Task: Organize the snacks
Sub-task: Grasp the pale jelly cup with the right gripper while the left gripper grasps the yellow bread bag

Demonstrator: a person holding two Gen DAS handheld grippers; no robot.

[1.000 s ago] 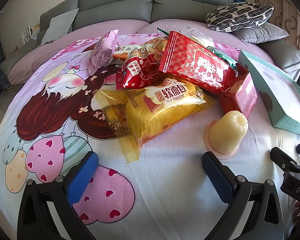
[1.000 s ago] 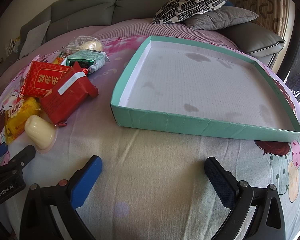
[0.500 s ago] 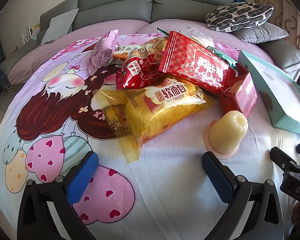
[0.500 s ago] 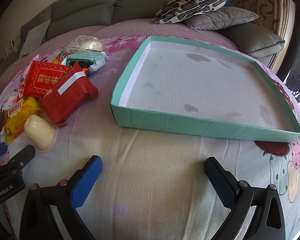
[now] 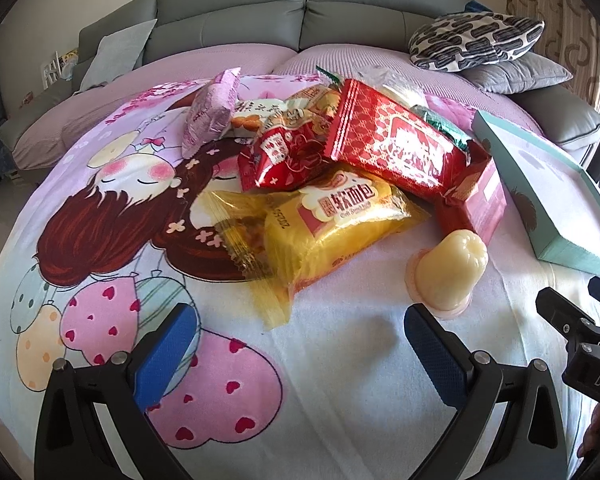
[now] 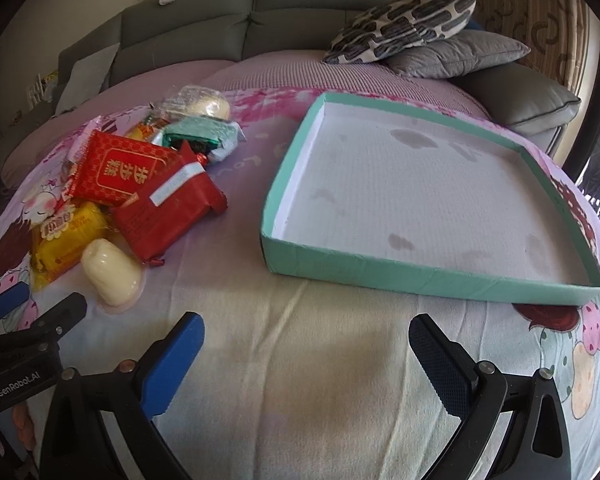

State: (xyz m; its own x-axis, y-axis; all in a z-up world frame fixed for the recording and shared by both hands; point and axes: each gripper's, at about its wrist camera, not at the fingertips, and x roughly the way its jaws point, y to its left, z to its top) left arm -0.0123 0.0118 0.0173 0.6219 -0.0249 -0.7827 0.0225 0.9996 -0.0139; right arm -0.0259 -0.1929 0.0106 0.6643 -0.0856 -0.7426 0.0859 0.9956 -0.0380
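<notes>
A pile of snacks lies on a cartoon-print blanket (image 5: pixel 100 240): a yellow bread bag (image 5: pixel 332 220), a large red packet (image 5: pixel 396 144), a smaller red bag (image 5: pixel 284 160), a pink packet (image 5: pixel 208 112), a red box (image 6: pixel 168 212) and a pale jelly cup (image 5: pixel 452 272). My left gripper (image 5: pixel 300 340) is open and empty, just in front of the bread bag and the jelly cup. A shallow teal tray (image 6: pixel 428 276) with a white, empty floor sits to the right. My right gripper (image 6: pixel 306 352) is open and empty, in front of the tray's near wall.
A grey sofa (image 5: pixel 236 12) curves behind, with a patterned cushion (image 6: pixel 404 20) and a grey cushion (image 6: pixel 456 56) at the right. A green packet (image 6: pixel 204 132) and a clear-wrapped bun (image 6: pixel 200 104) lie at the back of the pile. Each gripper shows at the other view's edge.
My left gripper has moved slightly forward and right toward the jelly cup. My right gripper has shifted a little. Nothing was taken hold of.
</notes>
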